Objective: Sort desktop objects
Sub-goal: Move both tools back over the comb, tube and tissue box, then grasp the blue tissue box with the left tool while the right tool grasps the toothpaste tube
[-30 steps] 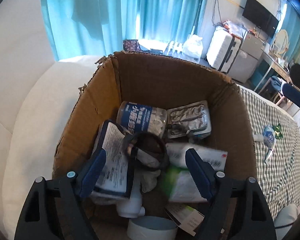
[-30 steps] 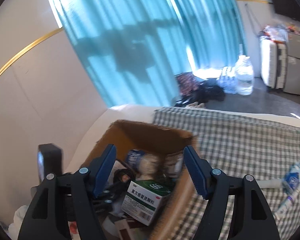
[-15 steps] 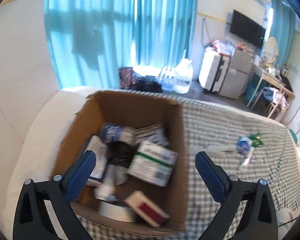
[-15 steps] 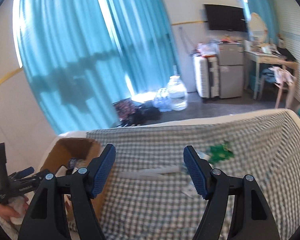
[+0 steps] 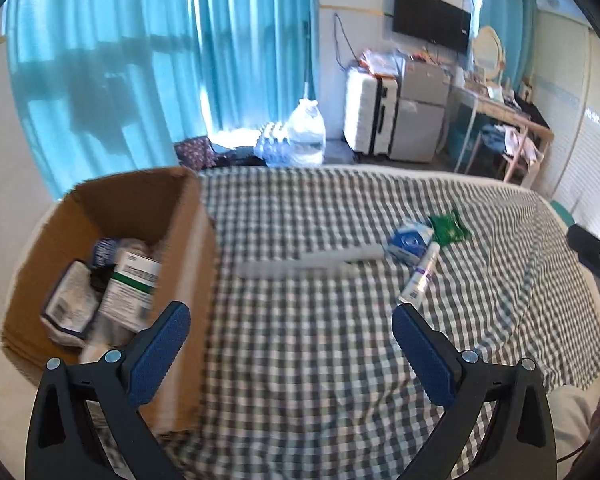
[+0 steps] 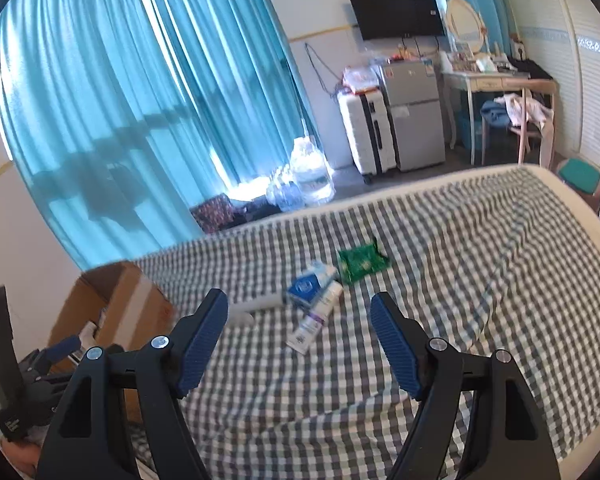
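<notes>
Both my grippers have drawn back from the cardboard box [image 5: 188, 240]. Left gripper [image 5: 290, 346] and right gripper [image 6: 298, 338] hang released, holding nothing. White tube [image 6: 315, 318], blue packet [image 6: 306, 288] and green packet [image 6: 360, 262] lie together on the checked cloth [image 6: 480, 280].

A matt brown cardboard box [image 5: 188, 240] sits on the left of the checked woven cloth [image 5: 300, 340]. Far right on the cloth, a green packet [image 6: 362, 261] looks glossy beside a smooth plastic tube [image 6: 316, 318].
</notes>
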Motion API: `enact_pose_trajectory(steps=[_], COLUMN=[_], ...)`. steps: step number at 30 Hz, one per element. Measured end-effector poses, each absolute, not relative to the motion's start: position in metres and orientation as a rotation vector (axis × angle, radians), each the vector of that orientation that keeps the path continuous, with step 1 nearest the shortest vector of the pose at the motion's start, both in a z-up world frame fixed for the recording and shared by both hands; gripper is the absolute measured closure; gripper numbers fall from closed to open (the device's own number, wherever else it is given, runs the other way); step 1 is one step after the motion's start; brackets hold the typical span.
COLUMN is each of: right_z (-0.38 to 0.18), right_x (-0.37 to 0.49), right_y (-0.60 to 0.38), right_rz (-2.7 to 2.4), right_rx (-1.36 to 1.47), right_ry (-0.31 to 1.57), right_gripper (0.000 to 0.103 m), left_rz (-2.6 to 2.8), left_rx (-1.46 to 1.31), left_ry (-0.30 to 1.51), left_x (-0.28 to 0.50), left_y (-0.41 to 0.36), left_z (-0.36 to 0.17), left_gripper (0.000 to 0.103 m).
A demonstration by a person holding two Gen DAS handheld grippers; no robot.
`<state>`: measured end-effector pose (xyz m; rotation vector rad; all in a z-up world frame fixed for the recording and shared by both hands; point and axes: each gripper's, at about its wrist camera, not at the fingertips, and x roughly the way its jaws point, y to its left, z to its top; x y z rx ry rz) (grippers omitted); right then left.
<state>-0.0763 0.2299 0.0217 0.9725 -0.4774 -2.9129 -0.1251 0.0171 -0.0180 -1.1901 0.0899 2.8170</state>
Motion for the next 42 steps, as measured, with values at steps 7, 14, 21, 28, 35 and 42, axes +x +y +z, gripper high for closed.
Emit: enact_pose_trajectory(steps=[7, 14, 21, 28, 35, 42], right_z=[-0.03, -0.083, -0.13, -0.155, -0.134, -0.124], right_x=[-0.106, -0.162, -0.214, -0.237, -0.208, -0.183], right_y=[0.225, 0.215, 0.201, 0.19, 0.219, 0.281], right_rz=[-2.836, -2.751, -2.702, -2.735, -2.715, -2.748], right_rx=[1.11, 1.263, 1.435, 1.498, 1.436, 1.491], right_ry=[-0.446, -0.451, -0.44, -0.36, -0.382, -0.47], right_gripper=[0.053, 0.062, 0.062, 0.063, 0.088, 0.089], left_rz=[2.767, 2.739, 2.734, 2.705, 2.681, 2.623], left_rx=[-1.273, -1.361, -1.416, -1.46, -1.424, -1.326], left_ry=[0.11, 0.135, 0.119, 0.108, 0.128, 0.155], left_x=[-0.157, -0.205, -0.239, -0.243, -0.238, -0.255], left_y=[0.041, 0.047, 0.041, 0.04, 0.057, 0.11], left_z=[-0.064, -0.109, -0.14, -0.162, -0.154, -0.136], left_gripper=[0.0, 0.0, 0.0, 0.0, 0.0, 0.0])
